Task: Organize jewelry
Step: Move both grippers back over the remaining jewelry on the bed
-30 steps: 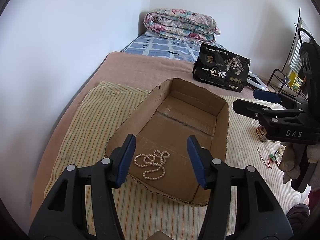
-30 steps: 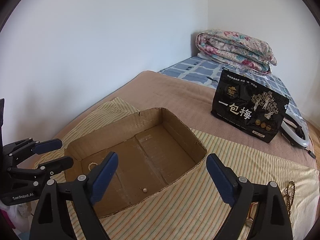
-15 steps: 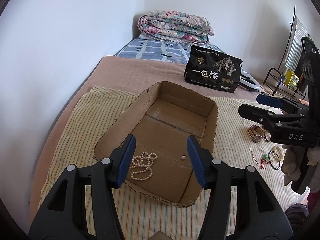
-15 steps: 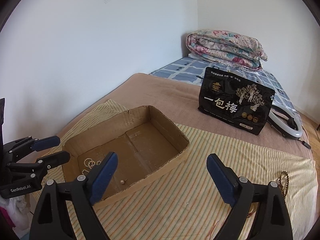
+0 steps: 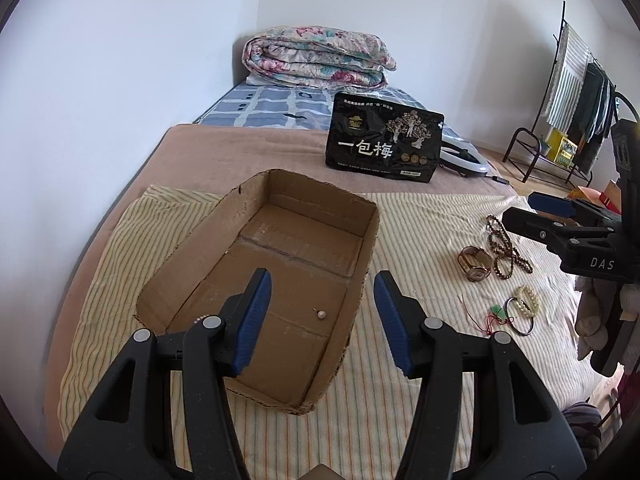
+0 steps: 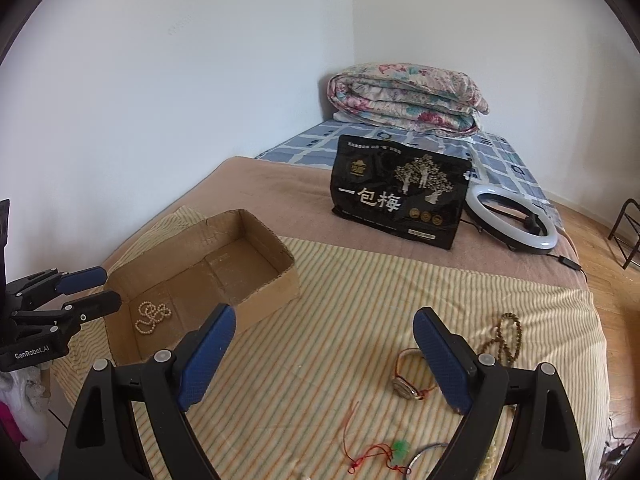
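Both grippers have drawn back and swung right since a second ago, so I now see loose jewelry that was out of view. My left gripper [image 5: 322,316] hangs half open and empty above the cardboard box's [image 5: 366,248] near end, over a single loose pearl [image 5: 321,314]. My right gripper [image 6: 324,354] is spread wide, empty, over the striped cloth [image 6: 320,300]. A pearl necklace [image 6: 152,316] lies inside the box. A watch [image 6: 408,384], a dark bead strand [image 6: 508,336], a red-cord green pendant [image 6: 400,448] and a bangle [image 5: 520,316] lie on the cloth.
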Demonstrator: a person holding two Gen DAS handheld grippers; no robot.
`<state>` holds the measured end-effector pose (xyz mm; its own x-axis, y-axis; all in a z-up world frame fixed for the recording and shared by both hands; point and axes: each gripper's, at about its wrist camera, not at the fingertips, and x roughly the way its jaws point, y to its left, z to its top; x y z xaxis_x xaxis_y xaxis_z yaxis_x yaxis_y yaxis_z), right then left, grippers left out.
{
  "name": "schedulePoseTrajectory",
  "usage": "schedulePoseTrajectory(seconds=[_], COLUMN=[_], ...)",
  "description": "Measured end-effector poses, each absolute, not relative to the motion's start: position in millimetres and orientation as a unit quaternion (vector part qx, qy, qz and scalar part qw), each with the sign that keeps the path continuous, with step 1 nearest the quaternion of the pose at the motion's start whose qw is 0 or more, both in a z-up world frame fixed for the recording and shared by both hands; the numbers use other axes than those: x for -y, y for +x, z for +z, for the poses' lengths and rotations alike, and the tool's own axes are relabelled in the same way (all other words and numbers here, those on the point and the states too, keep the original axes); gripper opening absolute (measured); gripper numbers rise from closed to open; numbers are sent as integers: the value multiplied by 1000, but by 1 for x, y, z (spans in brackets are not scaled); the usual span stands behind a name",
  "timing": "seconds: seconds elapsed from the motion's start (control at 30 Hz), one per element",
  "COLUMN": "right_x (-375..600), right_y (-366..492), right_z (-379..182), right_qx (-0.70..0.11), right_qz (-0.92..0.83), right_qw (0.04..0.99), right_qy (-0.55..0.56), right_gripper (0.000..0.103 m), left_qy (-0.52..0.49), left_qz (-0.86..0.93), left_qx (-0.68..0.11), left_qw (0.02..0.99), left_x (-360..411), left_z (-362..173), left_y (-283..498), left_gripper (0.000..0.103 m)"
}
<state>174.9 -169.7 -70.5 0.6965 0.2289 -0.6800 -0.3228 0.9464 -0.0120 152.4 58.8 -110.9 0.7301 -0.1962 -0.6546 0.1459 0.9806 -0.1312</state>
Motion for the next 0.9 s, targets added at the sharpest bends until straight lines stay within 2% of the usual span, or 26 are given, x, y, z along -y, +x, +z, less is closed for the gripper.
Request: schedulePoseTrajectory(seconds=[0.37, 0.77, 0.9], right_x=[252, 333, 351], right_y=[148, 128, 126], right_z=[-69, -101, -119], right_qx=[-367, -401, -420], right_qz=[86, 24, 10], right_qw=[925, 915, 907], right_qy=[-49, -29, -22], right_gripper=[92, 92, 86], left_qy=[-18, 13, 22], left_qz=[-135, -188, -205], left_qx=[-359, -374, -381], left_qw=[923, 908, 901], left_x=[-8, 56, 74], left_z=[-112, -123, -129], left_y=[154, 157, 158], left_gripper=[55, 55, 54])
